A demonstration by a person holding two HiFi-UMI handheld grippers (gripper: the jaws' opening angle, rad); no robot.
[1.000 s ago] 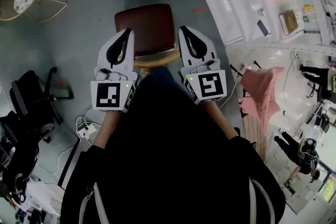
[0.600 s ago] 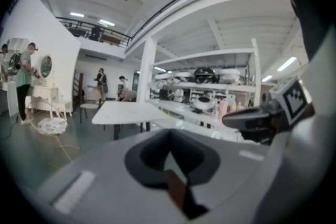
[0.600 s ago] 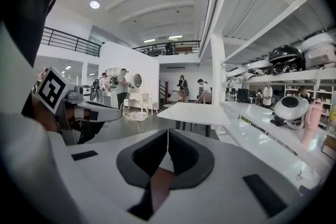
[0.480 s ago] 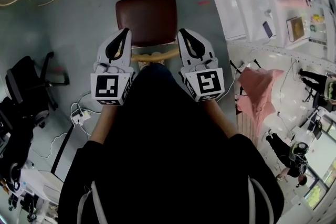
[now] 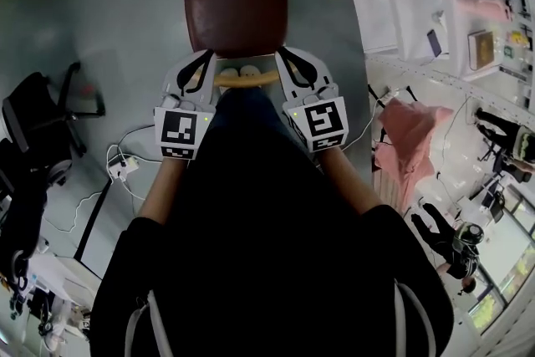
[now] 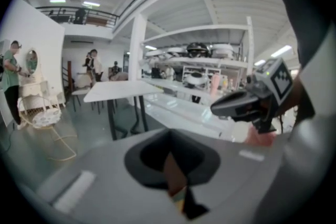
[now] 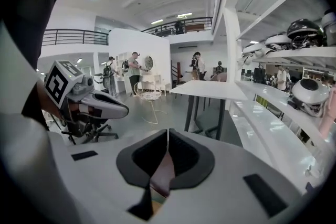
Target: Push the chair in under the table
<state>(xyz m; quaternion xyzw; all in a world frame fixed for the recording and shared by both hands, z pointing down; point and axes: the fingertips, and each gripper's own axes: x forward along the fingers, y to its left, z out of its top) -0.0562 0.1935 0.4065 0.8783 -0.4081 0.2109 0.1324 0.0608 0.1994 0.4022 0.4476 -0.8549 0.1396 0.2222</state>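
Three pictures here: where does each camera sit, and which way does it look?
Head view: on the person's head, looking steeply down at the chair, the left gripper, the right gripper, both forearms and the dark torso.
Left gripper view: rides the left gripper, looks along its shut fingers toward a white table; the right gripper shows at right.
Right gripper view: rides the right gripper, facing likewise; the left gripper shows at left.
Shared: both gripper views show that white table.
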